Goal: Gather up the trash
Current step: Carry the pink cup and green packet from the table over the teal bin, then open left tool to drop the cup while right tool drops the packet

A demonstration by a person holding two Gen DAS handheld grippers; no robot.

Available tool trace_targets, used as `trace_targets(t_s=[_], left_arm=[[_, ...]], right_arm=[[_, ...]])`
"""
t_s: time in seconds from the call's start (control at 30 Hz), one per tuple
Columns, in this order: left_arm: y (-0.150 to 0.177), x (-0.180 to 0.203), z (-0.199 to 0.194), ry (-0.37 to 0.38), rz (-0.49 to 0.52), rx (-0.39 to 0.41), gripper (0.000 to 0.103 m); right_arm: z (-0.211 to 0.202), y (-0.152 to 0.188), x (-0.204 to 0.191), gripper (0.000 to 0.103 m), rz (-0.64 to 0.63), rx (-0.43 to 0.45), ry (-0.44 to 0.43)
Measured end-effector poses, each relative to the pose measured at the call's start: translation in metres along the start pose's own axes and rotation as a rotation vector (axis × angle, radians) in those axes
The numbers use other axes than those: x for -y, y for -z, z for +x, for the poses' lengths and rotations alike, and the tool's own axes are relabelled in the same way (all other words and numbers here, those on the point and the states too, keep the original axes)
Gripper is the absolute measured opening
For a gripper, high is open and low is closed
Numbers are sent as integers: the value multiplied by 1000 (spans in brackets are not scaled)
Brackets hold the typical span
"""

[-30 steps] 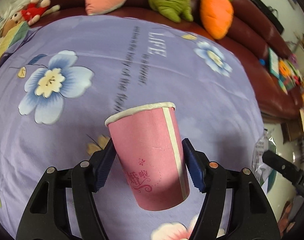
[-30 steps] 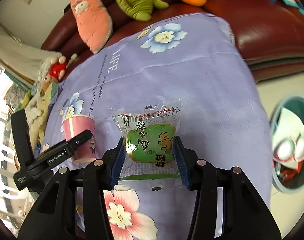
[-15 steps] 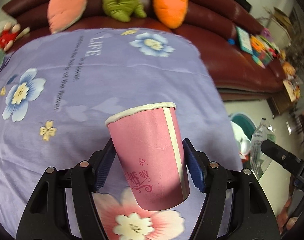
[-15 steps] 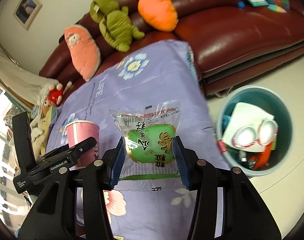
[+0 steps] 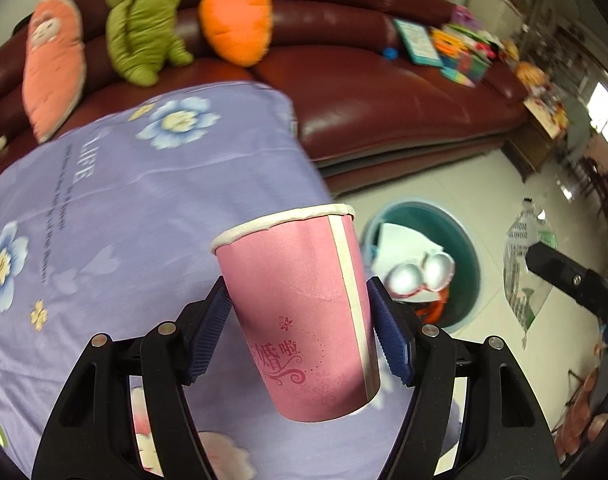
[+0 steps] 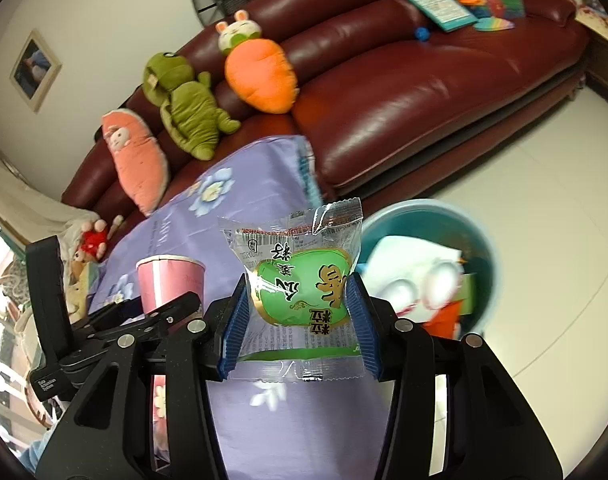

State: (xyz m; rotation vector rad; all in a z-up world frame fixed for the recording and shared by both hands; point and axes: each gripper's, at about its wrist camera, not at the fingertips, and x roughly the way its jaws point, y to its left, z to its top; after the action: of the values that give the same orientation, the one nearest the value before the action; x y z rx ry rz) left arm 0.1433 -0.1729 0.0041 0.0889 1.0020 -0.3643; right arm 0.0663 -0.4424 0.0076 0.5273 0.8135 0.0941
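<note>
My left gripper (image 5: 300,332) is shut on a pink paper cup (image 5: 300,304), held upright above the right edge of the purple flowered tablecloth (image 5: 124,208). My right gripper (image 6: 300,320) is shut on a clear snack packet with a green label (image 6: 300,292), held in the air. A teal trash bin (image 6: 480,240) stands on the floor to the right of the table, with paper and other trash inside; it also shows in the left wrist view (image 5: 460,240). The cup (image 6: 170,284) and left gripper (image 6: 116,328) show at the left of the right wrist view.
A dark red leather sofa (image 5: 376,92) runs behind the table with an orange carrot plush (image 5: 236,20), a green plush (image 5: 140,36) and a pink plush (image 5: 52,64). Books and toys (image 5: 456,44) lie on its right end. White tiled floor (image 6: 524,168) surrounds the bin.
Both grippers have swung to the right with their loads, from over the tablecloth toward the table's right edge. The trash bin has come further into both views.
</note>
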Motion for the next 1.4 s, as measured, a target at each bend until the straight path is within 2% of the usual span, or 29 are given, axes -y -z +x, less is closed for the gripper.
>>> trace_targets(t_s=[0.33,0.5,0.63,0.9,1.27,1.4], left_arm=[[-20,62,25,49,91,-8,70],[-32,81,36,86,112,-3,71],[-34,95,55,118,141,-29,71],[-32,112,102,157,164,-103,71],[-42,121,159,209,149,-171,72],[-39,121,170,195,133,-192,83]], right_arm=[[-15,-10,56,47,61,28,85],[-8,-15,75,47,89,15,109],[2,-17,87,47,106,-4,128],[29,-17,108,48,144,-61,158],[46,-24,124,48,180,-82,195],[53,-23,126,48,185,-98,209]])
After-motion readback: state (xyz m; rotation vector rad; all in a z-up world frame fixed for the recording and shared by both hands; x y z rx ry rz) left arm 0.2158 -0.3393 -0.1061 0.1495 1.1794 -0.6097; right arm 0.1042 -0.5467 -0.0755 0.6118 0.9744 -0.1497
